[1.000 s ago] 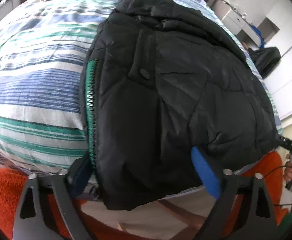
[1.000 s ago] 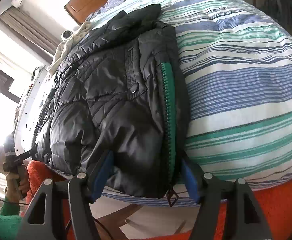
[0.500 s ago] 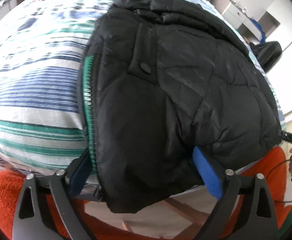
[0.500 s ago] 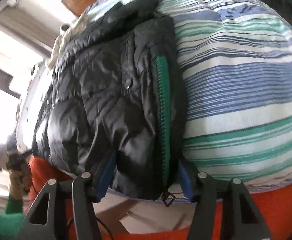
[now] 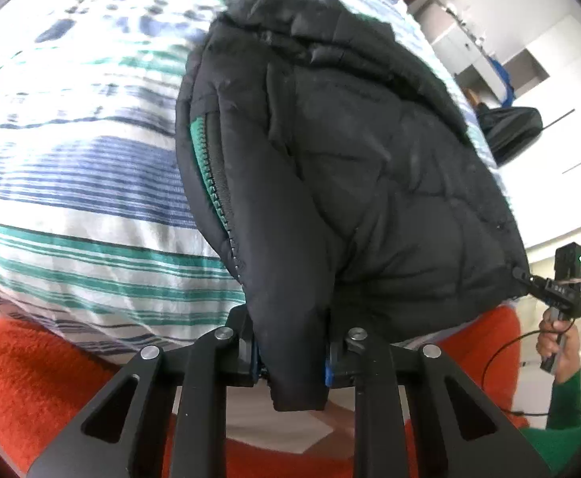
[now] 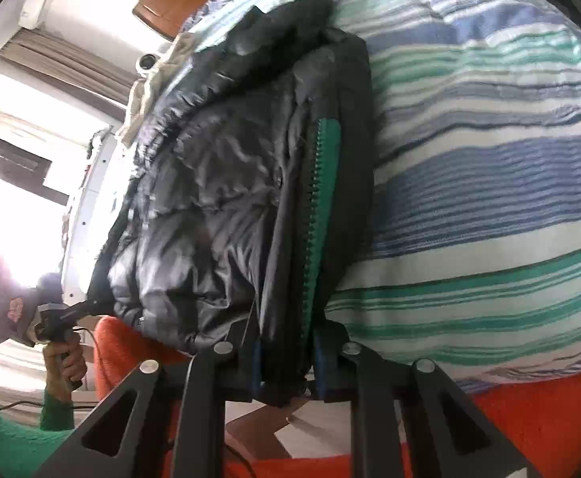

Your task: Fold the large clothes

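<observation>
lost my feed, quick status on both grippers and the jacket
Left gripper and right gripper just closed, both shut on the black jacket hem. Jacket flat on striped bedspread. Nothing in the way.

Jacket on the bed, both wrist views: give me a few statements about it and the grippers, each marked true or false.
1. The left gripper is shut on the jacket hem. True.
2. The right gripper hangs open above the jacket. False: it is shut on the hem beside the zipper.
3. The zipper tape is red. False: it is green.
4. The jacket lies on a striped bedspread. True.
5. The jacket is folded into a small square. False: it lies stretched along the bed.
</observation>
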`<state>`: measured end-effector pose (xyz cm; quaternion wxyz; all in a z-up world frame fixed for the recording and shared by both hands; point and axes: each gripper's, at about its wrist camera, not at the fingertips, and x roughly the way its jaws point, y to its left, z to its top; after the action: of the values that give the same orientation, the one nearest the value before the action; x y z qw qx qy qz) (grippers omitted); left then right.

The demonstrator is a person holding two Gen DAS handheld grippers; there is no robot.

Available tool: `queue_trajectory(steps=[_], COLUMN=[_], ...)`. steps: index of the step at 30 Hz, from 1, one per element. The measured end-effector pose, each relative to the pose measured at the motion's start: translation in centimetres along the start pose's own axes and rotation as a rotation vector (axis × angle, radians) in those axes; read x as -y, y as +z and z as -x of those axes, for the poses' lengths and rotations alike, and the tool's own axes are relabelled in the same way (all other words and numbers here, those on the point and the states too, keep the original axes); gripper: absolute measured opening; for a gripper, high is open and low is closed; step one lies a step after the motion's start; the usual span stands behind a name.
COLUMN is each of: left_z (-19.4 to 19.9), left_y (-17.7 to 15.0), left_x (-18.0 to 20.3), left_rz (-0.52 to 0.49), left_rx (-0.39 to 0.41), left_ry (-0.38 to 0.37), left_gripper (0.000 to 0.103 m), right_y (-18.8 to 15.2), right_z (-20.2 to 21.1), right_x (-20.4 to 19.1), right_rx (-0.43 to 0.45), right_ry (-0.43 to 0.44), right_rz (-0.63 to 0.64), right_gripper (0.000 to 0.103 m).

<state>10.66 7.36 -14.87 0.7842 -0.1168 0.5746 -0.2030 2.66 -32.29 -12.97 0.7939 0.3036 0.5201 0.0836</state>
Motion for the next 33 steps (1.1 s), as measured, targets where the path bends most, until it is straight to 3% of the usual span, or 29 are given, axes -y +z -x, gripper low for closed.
queue_trajectory(steps=[7, 13, 17, 19, 23, 26, 29, 31, 33], left_z=[2.8, 5.2, 8.2, 10.4, 14.1, 13.5, 9.6, 6.6, 3.1], left_y=[-2.2, -6.3, -9.1, -8.9, -4.2, 2.5, 9.4, 12.6, 15.5], left_x=[0.9, 0.4, -0.5, -0.9, -0.9, -0.7, -0.3, -0.4, -0.4], left_rz=[-0.052, -0.061, -0.027, 0.006, 0.038, 0.038, 0.054, 0.066, 0.050], left_rx=[-0.026, -0.092, -0.153, -0.135, 0.024, 0.162, 0.230, 0.256, 0.262], left_ry=[0.000, -0.014, -0.090, -0.156, -0.282, -0.373, -0.370, -0.322, -0.234], left_gripper=[0.021, 0.021, 0.021, 0.020, 0.020, 0.020, 0.021, 0.024, 0.028], right_y=[-0.4, -4.7, -7.1, -6.8, -1.9, 4.1, 10.7, 14.6, 16.1], right_z=[1.4, 4.1, 6.8, 8.2, 10.5, 10.4, 7.5, 4.7, 2.2], right_x=[-1.2, -1.8, -3.8, -4.3, -4.6, -4.5, -3.5, -2.3, -1.2], right_rx=[-0.040, -0.119, -0.185, -0.166, -0.039, 0.075, 0.165, 0.208, 0.236], right_ry=[-0.005, 0.023, 0.043, 0.090, 0.219, 0.280, 0.324, 0.328, 0.305], right_rz=[0.040, -0.016, -0.021, -0.057, -0.092, -0.050, -0.053, -0.063, -0.091], right_gripper=[0.018, 0.018, 0.018, 0.018, 0.018, 0.018, 0.017, 0.018, 0.018])
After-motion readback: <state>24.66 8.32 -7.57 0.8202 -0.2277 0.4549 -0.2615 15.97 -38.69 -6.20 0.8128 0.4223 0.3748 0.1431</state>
